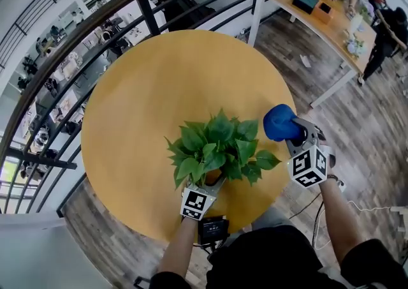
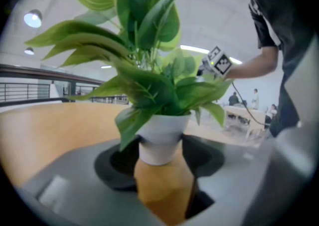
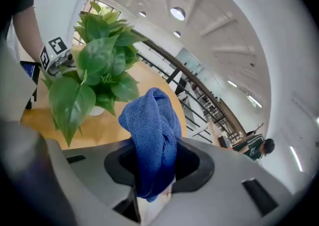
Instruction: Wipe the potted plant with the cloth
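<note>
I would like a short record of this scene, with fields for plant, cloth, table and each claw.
plant: potted plant, green leaves, white pot, upright on the table
table: round, yellow top
left claw: closed on the white pot
right claw: closed on the blue cloth
cloth: bunched, raised beside the leaves; contact unclear

You wear a black short-sleeved top (image 1: 274, 259). Your left claw (image 2: 162, 167) and right claw (image 3: 152, 172) are grey, each bearing a white cube (image 1: 196, 203) with black square markers.
</note>
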